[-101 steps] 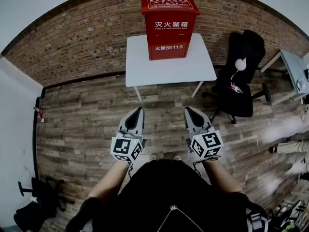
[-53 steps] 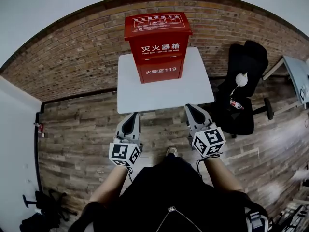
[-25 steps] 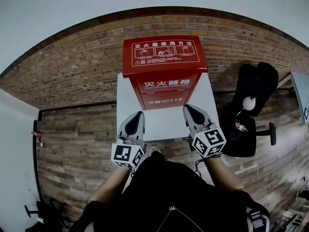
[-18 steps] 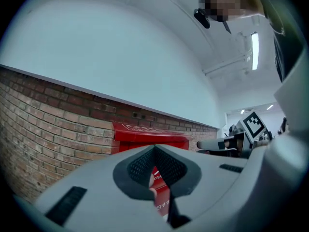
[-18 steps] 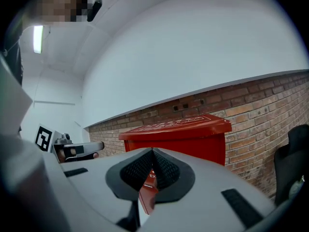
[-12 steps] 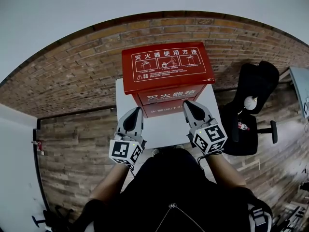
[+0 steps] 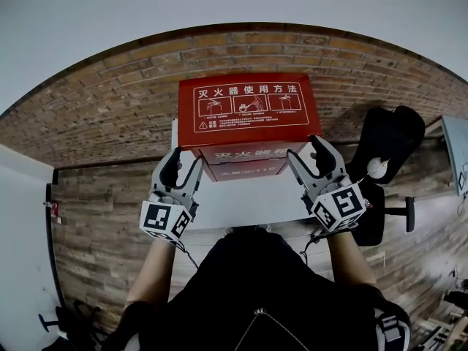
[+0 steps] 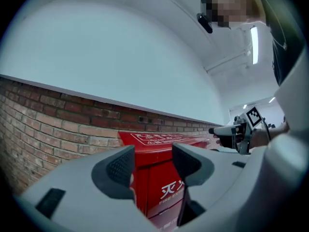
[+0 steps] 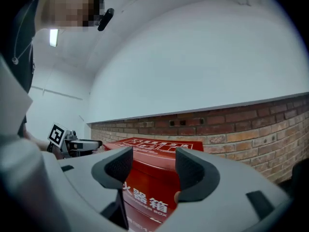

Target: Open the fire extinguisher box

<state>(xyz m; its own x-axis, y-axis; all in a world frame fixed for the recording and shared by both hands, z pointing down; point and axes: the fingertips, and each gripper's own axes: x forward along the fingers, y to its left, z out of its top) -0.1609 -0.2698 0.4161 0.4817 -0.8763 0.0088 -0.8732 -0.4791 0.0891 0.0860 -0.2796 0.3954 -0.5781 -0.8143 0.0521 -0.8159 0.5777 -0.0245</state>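
Observation:
The red fire extinguisher box [image 7: 247,108] stands on a small white table [image 7: 241,202] against the brick wall, its lid down and white instructions printed on top. My left gripper [image 7: 183,167] is at the lid's front left corner, its jaws opening and nothing pressed between the pads. My right gripper [image 7: 307,154] is at the front right corner, jaws also opening and empty. In the left gripper view the box [image 8: 159,187] shows beyond the left gripper [image 8: 152,166]. The right gripper view shows the box [image 9: 149,190] past the right gripper [image 9: 153,166].
A black office chair [image 7: 391,141] stands right of the table, with a grey desk [image 7: 457,152] at the frame's right edge. The brick wall [image 7: 110,115] runs behind the box. Wooden floor [image 7: 95,210] lies to the left.
The person has stepped up to the table, so the box now looms close. Both grippers rose and moved apart to the lid's front corners, and their jaws went from shut to spread.

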